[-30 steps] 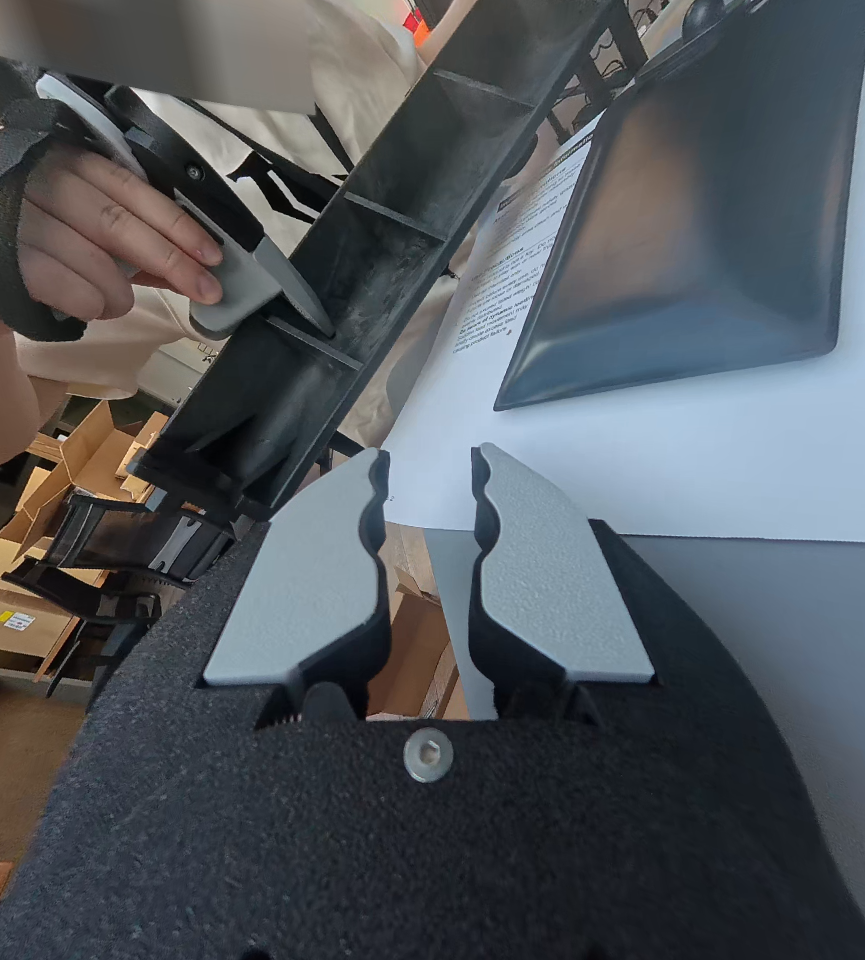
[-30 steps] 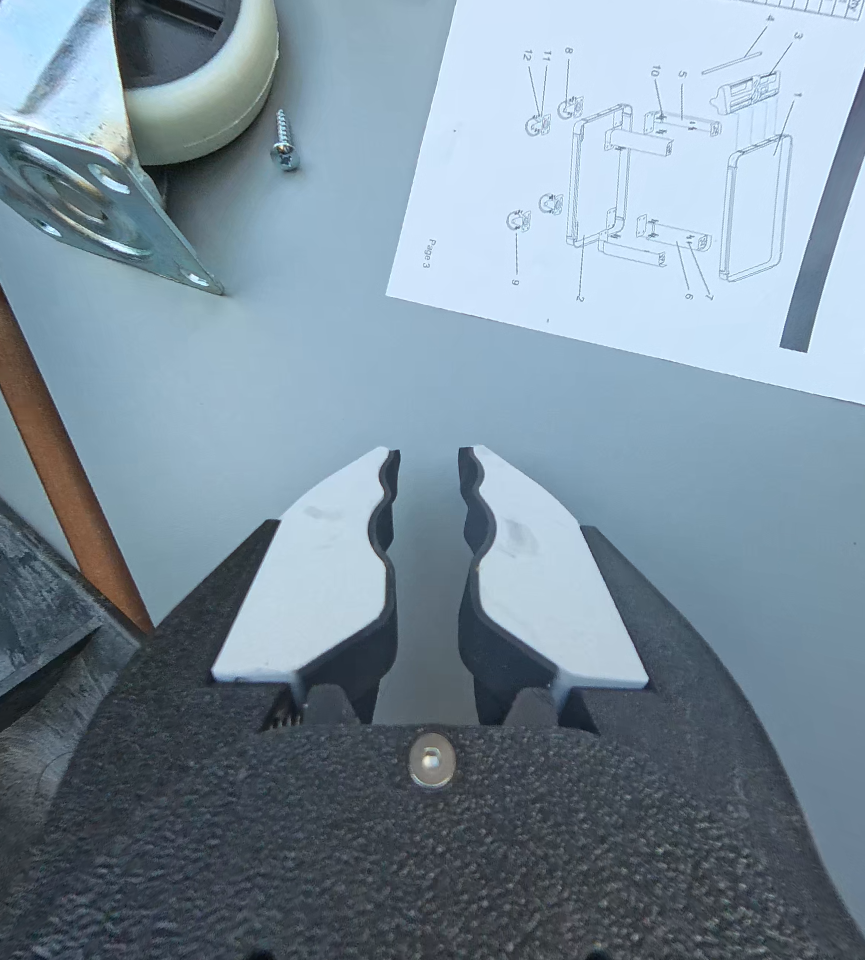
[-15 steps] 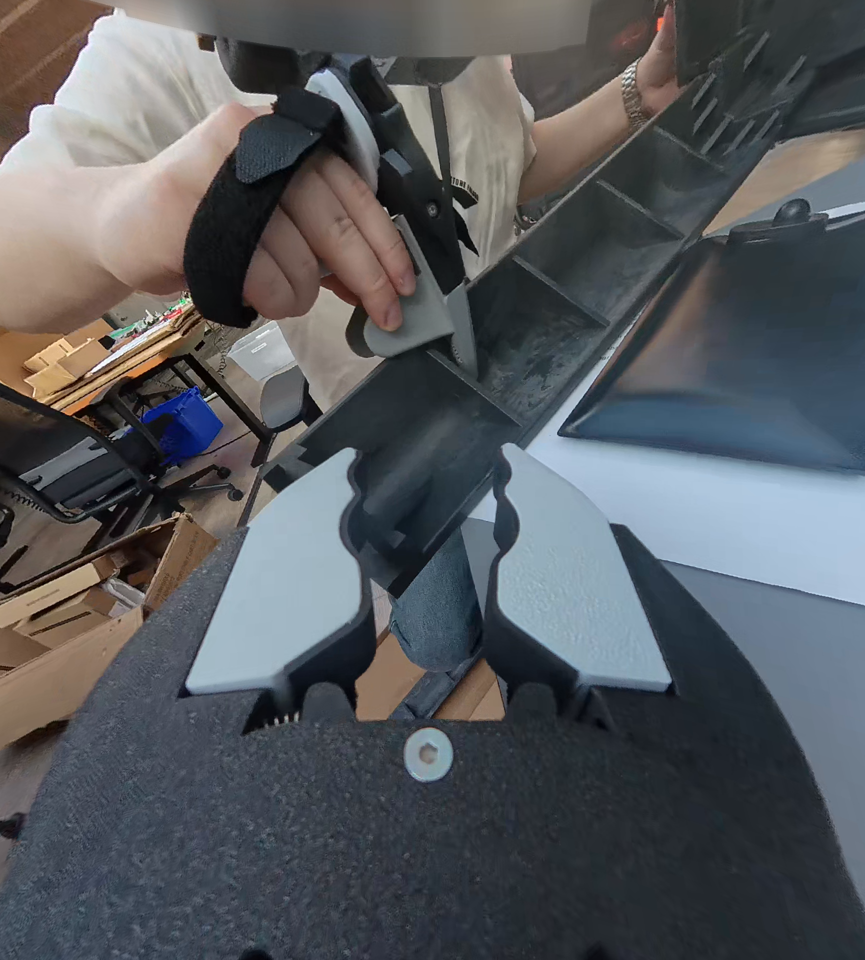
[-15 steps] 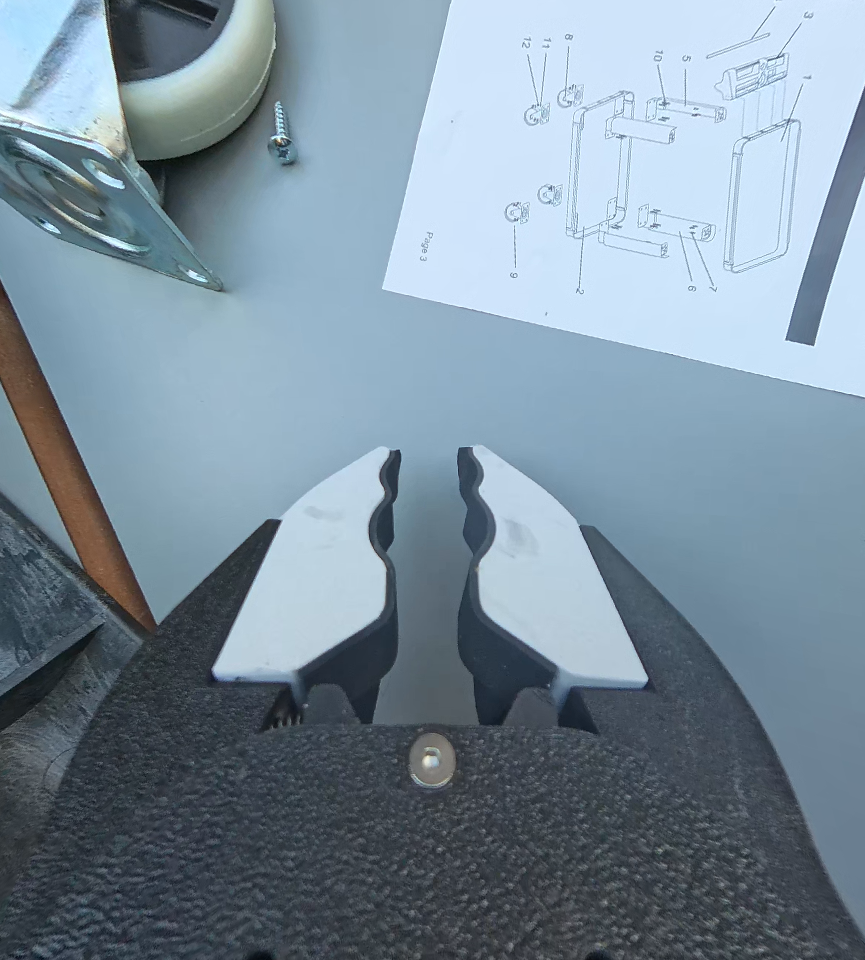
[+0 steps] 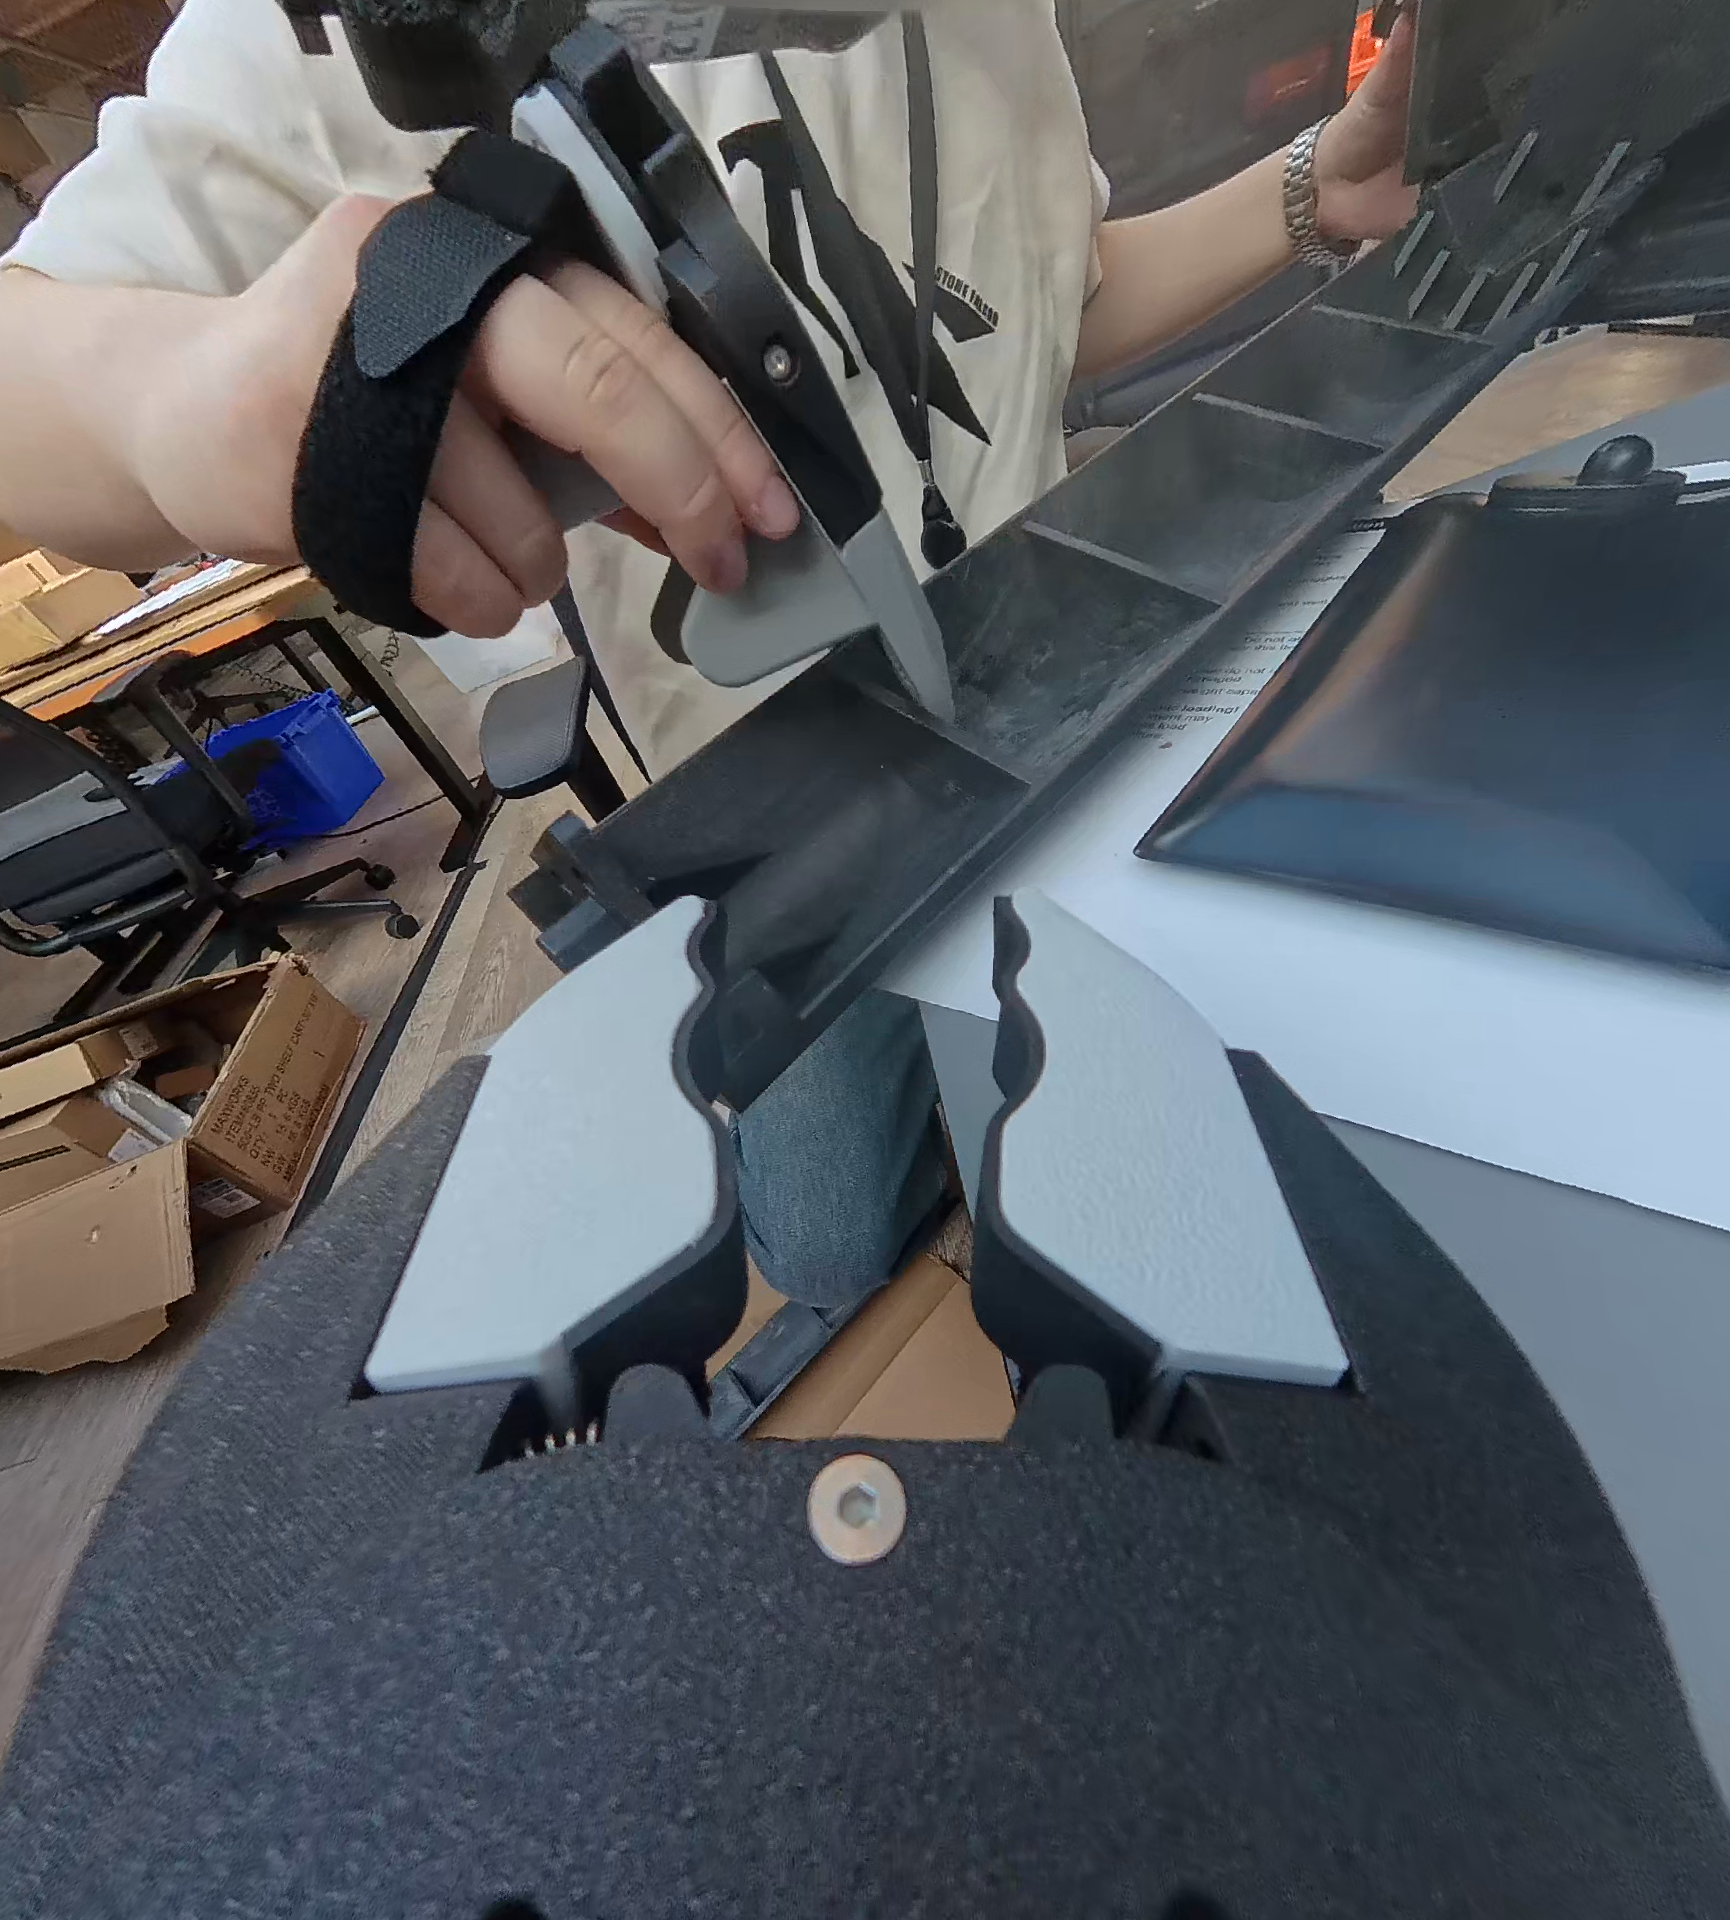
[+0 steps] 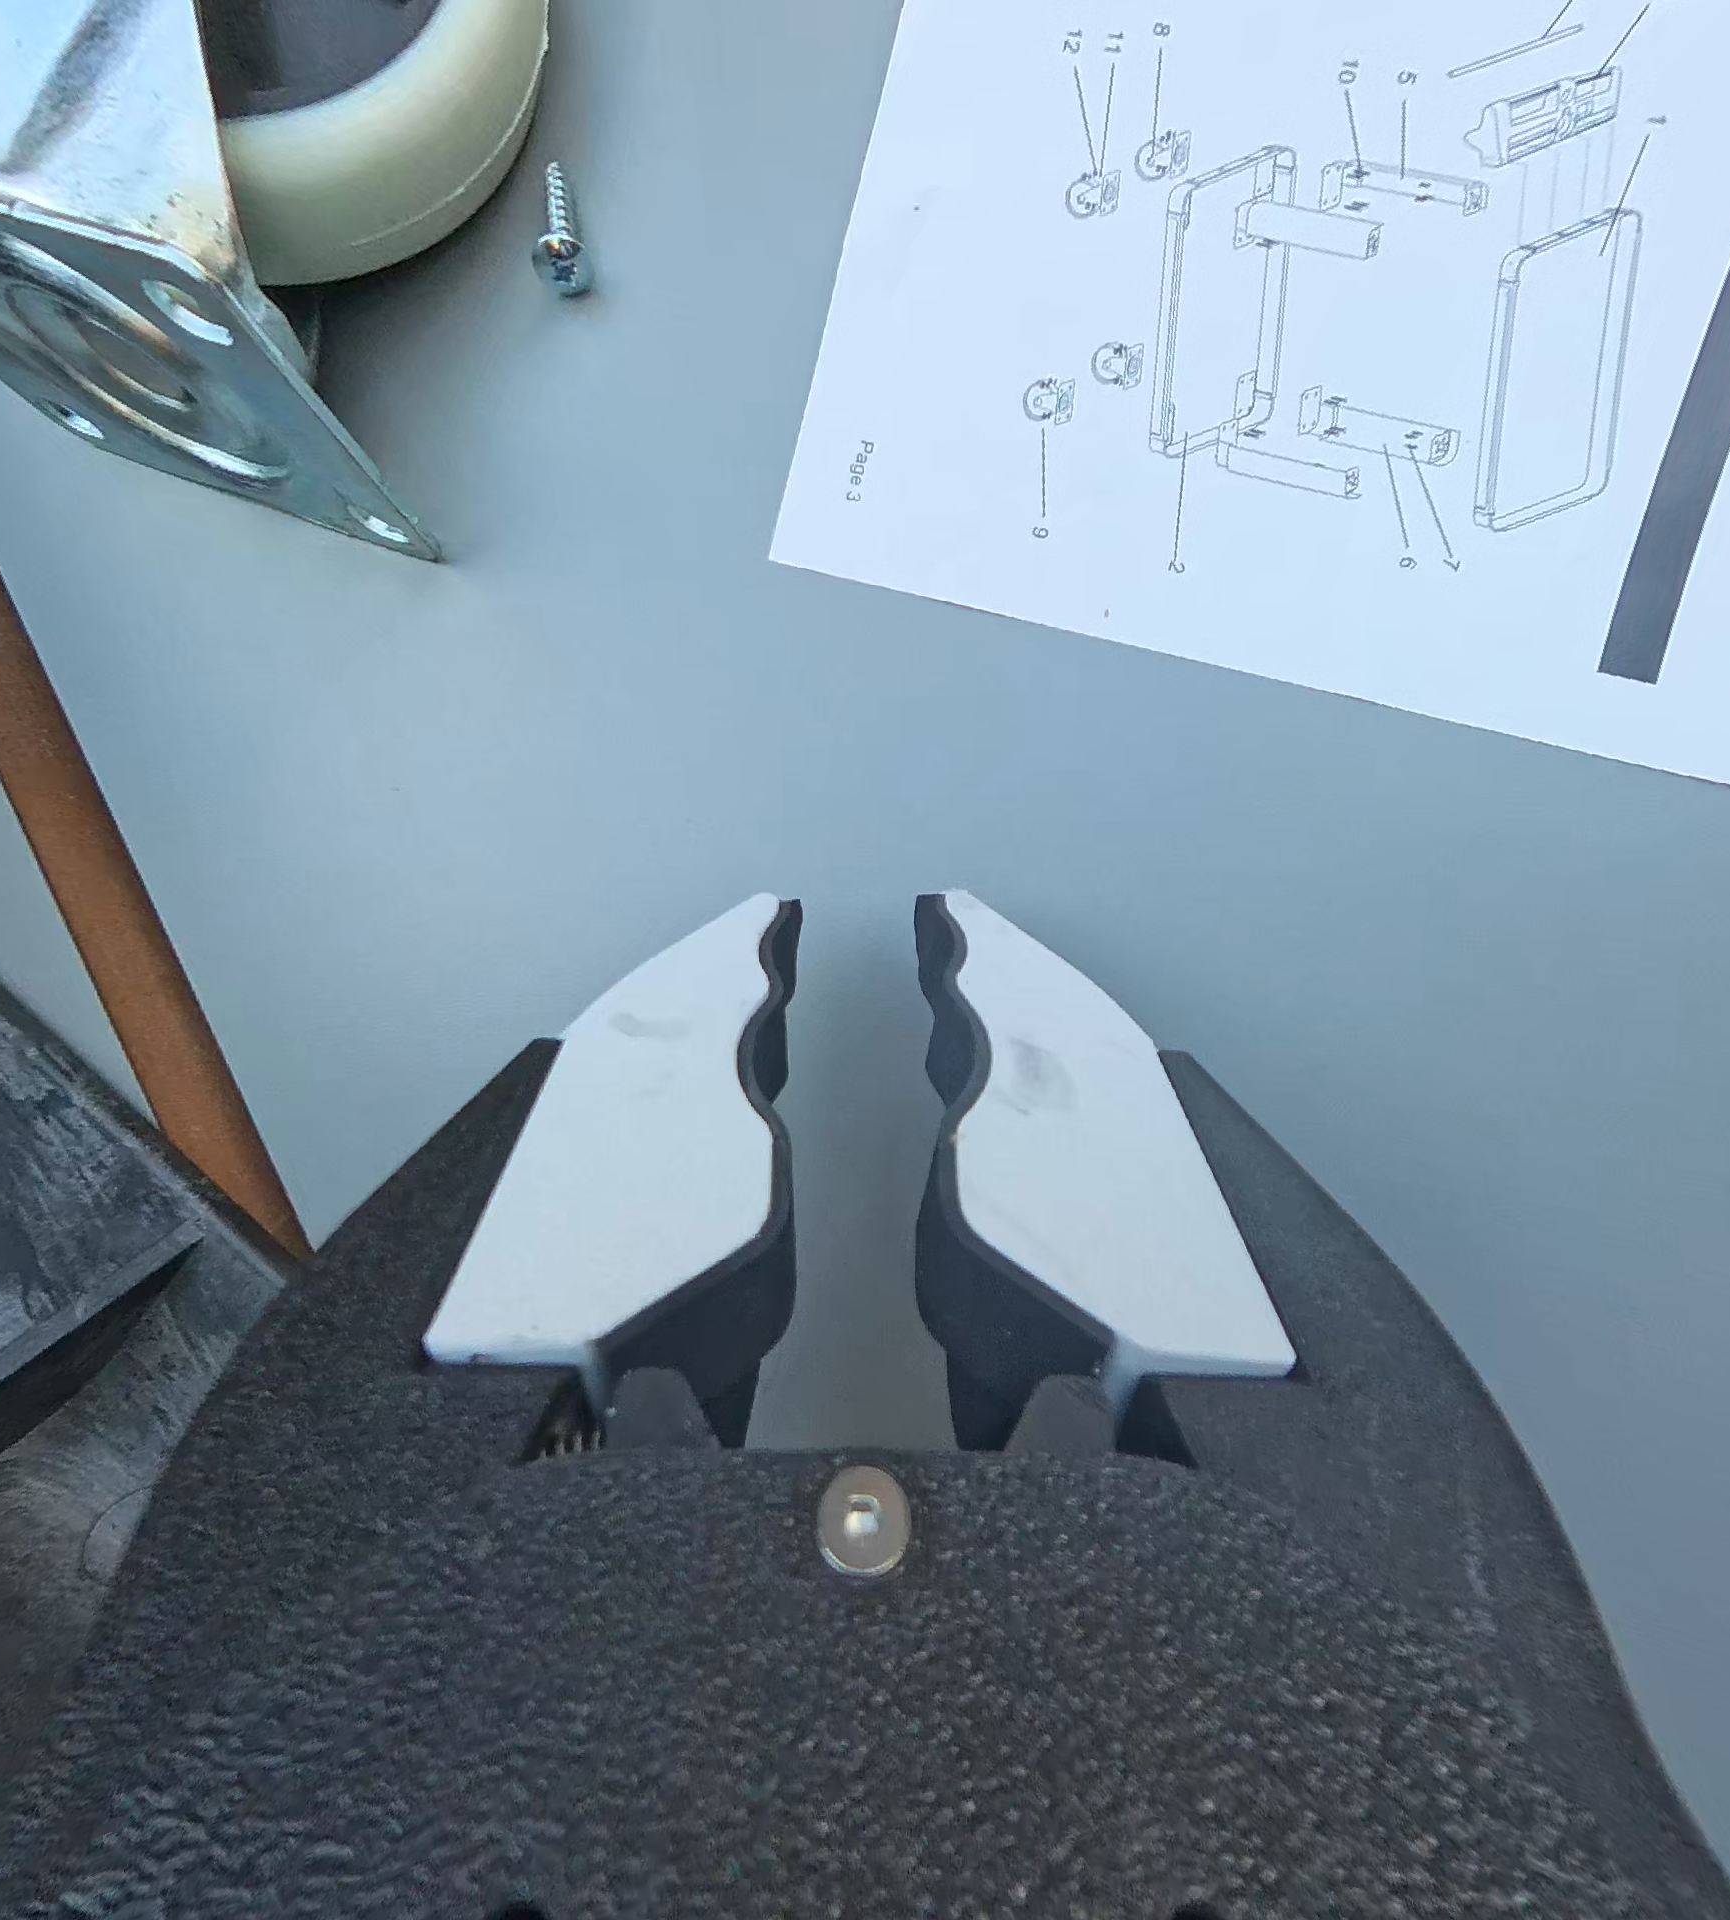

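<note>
Desk [image 6: 1048,831]: grey, flat; it lies under and ahead of the right hand-held gripper [image 6: 859,914] and to the right of the left hand-held gripper [image 5: 850,925].
Black channel [image 5: 1100,623]: long, open-topped plastic piece divided by cross ribs. It runs from the left hand-held gripper's fingertips away to the upper right, and its near end stands between that gripper's fingers. In the right wrist view a scuffed part of it lies low on the left of the right hand-held gripper.
Dark panel [image 5: 1526,727]: smooth, with a raised rim; it lies ahead and to the right of the left hand-held gripper, on white paper.
Printed sheet [image 6: 1308,364]: white, with a line drawing of parts; it is ahead and to the right of the right hand-held gripper, flat on the desk.
Left hand-held gripper: jaws wide apart. The channel's end is close against the left finger, with a clear gap to the right one.
Right hand-held gripper: jaws a little apart, bare desk showing between them. In the left wrist view a strapped hand [image 5: 445,416] holds it with its tips down by a rib of the channel.
Caster [image 6: 217,208]: pale wheel on a metal plate, ahead and left of the right hand-held gripper.
Rod [image 6: 82,831]: rust-brown, left of its fingers.
Screw [image 6: 562,234]: silver, just beside the caster.
</note>
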Demonstrator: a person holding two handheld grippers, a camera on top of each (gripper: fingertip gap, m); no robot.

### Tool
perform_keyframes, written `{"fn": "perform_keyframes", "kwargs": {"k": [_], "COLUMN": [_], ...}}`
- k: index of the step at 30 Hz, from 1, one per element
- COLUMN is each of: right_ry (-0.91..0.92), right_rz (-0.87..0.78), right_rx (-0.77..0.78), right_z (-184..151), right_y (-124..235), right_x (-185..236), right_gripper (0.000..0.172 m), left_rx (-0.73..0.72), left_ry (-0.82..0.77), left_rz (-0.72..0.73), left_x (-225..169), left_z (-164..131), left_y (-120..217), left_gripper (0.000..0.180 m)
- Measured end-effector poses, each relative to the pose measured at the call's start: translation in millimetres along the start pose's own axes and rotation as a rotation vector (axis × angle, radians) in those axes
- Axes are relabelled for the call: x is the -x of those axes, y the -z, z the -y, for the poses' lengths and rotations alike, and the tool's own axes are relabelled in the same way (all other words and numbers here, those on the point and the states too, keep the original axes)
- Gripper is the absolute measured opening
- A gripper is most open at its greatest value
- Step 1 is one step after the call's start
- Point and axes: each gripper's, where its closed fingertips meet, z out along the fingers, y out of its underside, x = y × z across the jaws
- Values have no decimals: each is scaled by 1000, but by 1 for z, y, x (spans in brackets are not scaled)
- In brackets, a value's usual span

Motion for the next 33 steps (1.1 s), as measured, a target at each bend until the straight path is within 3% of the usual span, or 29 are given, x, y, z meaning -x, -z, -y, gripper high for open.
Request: {"fn": "perform_keyframes", "kwargs": {"k": [10, 14, 19, 25, 29, 33], "right_ry": [1, -1, -1, 2, 0, 4], "right_rz": [2, 3, 6, 5, 3, 6], "right_rx": [2, 3, 4, 16, 20, 26], "right_z": [-1, -1, -1, -2, -3, -4], "right_y": [0, 0, 0, -2, -2, -3], "right_x": [1, 0, 1, 1, 0, 1], "right_gripper": [22, 22, 22, 22, 22, 22], "left_rx": [-9, -55, -86, -34, -36, -19], "left_ry": [-2, 51, 241, 504, 489, 473], "left_rz": [21, 126, 229, -6, -100, -105], "left_x": [5, 37, 96, 86, 61, 53], "left_z": [2, 7, 2, -24, -16, -13], "left_y": [1, 11, 23, -1, -14, -21], "left_gripper": [49, 56, 72, 89, 93, 92]}}
